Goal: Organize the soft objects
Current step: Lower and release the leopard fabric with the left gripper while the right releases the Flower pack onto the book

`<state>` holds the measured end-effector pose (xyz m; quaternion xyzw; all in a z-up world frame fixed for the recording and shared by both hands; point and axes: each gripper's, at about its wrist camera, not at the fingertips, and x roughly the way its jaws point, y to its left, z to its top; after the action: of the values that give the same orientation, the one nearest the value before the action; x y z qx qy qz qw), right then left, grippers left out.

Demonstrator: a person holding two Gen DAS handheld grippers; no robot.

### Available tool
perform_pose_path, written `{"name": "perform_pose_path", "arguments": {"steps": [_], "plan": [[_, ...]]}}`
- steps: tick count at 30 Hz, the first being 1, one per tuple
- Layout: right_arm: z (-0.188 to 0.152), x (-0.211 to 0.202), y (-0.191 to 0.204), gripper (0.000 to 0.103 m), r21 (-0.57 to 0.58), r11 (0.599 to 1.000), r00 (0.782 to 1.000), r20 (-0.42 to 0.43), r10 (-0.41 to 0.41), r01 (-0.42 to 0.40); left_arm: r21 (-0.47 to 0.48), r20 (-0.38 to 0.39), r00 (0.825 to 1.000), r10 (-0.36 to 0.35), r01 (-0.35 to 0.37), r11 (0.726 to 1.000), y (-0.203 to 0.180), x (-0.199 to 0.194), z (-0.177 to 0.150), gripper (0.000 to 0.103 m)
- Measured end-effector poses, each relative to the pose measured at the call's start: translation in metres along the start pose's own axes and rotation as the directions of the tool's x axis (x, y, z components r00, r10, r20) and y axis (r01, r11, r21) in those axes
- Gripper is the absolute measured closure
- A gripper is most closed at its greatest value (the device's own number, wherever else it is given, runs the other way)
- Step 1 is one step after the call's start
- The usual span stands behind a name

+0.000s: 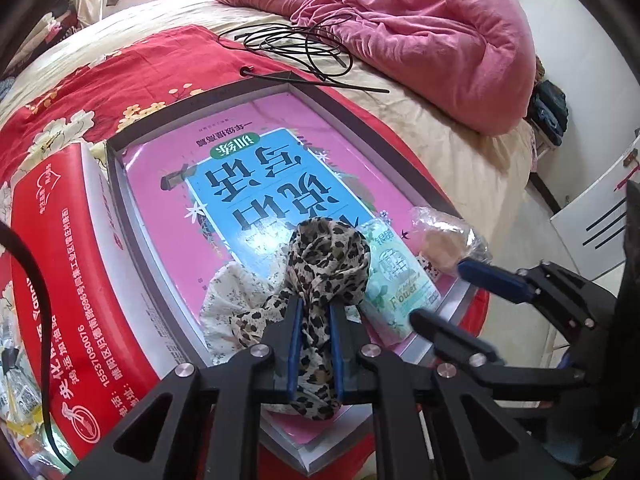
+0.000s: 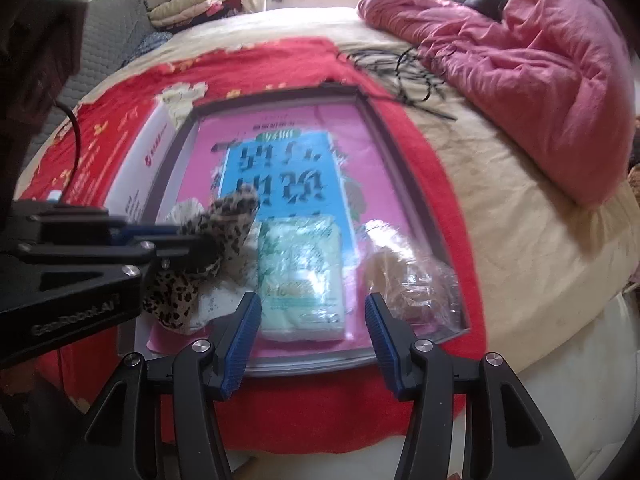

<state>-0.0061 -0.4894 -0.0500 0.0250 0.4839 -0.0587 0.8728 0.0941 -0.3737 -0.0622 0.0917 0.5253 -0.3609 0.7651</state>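
The left gripper (image 1: 314,312) is squeezed tight on a spotted scarf (image 1: 326,268). The scarf hangs over the near end of the tray (image 1: 120,168), on top of a white cloth (image 1: 224,304). The right gripper (image 2: 312,332) is open with nothing in it, just above the tray's near edge. In the tray, right of the scarf, lies a pale green tissue pack (image 2: 302,276) with the word "Flower" on it. Right of that is a crinkly clear bag (image 2: 416,276); the blur hides what is in it. Under them lies a pink and blue book (image 1: 256,184) with big Chinese writing. A red box (image 1: 60,280) with white Chinese words stands left of the tray. All this sits on a red flowery cloth (image 1: 100,92) on a bed (image 2: 520,220). Past the tray lie black cables (image 1: 304,48) and a pink quilt (image 1: 420,32).
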Motion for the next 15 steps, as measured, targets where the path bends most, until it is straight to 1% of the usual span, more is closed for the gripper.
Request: {"name": "perform_pose_path", "arguments": {"steps": [4,7,10,13,15], "plan": [[0.004,-0.01,-0.008,0.047,0.03,1.0,1.0,0.028,-0.009,0.008,0.001,-0.008,1.0,0.002,-0.002,1.0,-0.002,0.003,0.0,0.089],[0.005,-0.014,-0.01,0.047,0.027,0.999,0.999,0.034,-0.019,0.019,0.004,-0.014,1.0,0.0,0.0,1.0,-0.004,0.004,0.0,0.086],[0.006,-0.015,-0.013,0.046,0.038,0.999,0.999,0.035,-0.013,0.011,0.004,-0.013,1.0,-0.004,0.004,1.0,-0.005,0.003,0.0,0.085],[0.004,-0.017,-0.015,0.046,0.057,0.998,0.999,0.039,-0.011,0.009,0.011,-0.019,1.0,-0.02,0.02,1.0,-0.007,0.002,-0.001,0.078],[0.004,-0.018,-0.015,0.046,0.066,0.998,0.999,0.047,-0.007,0.004,0.018,-0.021,1.0,-0.023,0.024,1.0,-0.009,0.001,0.0,0.069]]}}
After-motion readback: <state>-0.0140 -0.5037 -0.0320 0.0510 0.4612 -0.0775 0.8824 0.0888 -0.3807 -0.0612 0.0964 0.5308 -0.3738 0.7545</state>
